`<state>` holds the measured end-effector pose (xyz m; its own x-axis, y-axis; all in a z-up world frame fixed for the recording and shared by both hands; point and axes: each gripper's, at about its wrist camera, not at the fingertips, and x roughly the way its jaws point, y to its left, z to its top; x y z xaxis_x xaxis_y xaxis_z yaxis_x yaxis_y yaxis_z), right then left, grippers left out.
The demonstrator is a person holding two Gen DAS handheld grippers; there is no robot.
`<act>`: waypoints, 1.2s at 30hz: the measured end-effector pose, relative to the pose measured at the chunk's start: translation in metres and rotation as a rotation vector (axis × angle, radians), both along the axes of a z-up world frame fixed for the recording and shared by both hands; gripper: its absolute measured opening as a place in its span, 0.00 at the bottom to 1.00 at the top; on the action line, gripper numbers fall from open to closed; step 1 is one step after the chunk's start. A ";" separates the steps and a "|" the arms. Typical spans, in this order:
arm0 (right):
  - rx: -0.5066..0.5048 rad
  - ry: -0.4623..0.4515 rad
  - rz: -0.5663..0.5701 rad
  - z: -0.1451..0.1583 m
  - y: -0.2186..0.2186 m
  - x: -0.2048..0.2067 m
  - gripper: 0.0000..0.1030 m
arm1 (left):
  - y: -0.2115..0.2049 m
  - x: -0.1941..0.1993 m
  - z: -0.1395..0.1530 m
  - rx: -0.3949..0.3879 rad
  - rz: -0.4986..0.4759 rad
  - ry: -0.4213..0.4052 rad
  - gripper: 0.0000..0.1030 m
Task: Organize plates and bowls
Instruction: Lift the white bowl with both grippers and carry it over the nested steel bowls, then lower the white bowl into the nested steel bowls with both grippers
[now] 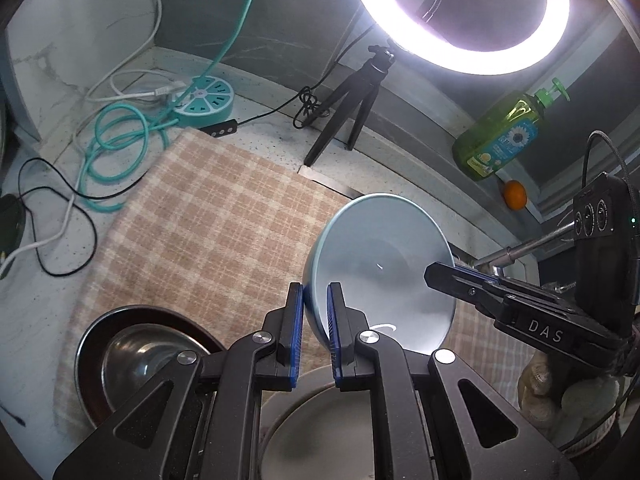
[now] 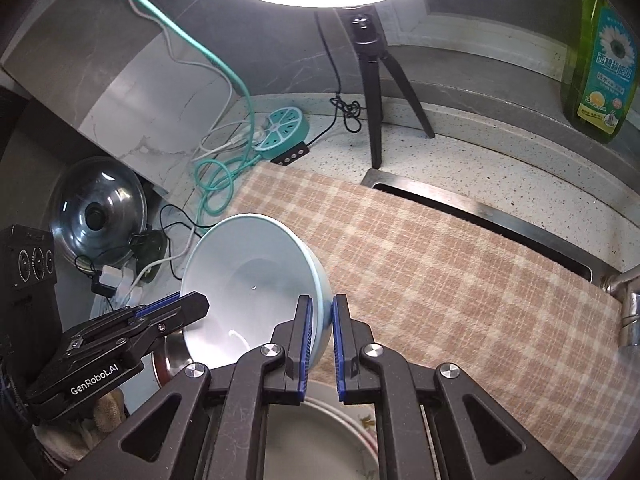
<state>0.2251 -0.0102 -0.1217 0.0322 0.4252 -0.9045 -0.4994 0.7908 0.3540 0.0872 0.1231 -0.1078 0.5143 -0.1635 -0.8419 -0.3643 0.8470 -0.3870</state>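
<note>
A glossy pale-blue bowl hangs tilted above the checked cloth, its rim clamped on opposite sides by the left gripper and right gripper.

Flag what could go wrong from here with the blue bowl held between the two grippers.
1. The bowl is tilted and pinched only at opposite rim edges by the left gripper and right gripper; if either lets go early, it could pivot and slip.
2. It hangs over the white plate and near the steel bowl, so a drop could chip crockery.
3. If the hands pull apart or twist unevenly, the glazed rim may slide out of the pads.
</note>
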 end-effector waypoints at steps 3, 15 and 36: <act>0.001 -0.007 0.012 0.005 0.008 -0.011 0.09 | 0.005 -0.013 0.003 0.004 0.008 -0.006 0.10; 0.008 -0.010 0.076 0.009 0.044 -0.053 0.09 | 0.033 -0.062 0.002 0.011 0.051 0.006 0.10; -0.005 0.049 0.151 -0.023 0.086 -0.083 0.09 | 0.063 -0.103 -0.009 0.018 0.118 0.038 0.10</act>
<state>0.1424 0.0761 -0.1452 -0.0755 0.4171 -0.9057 -0.5951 0.7100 0.3765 -0.0158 0.1858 -0.1173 0.4969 -0.0890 -0.8632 -0.4756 0.8041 -0.3566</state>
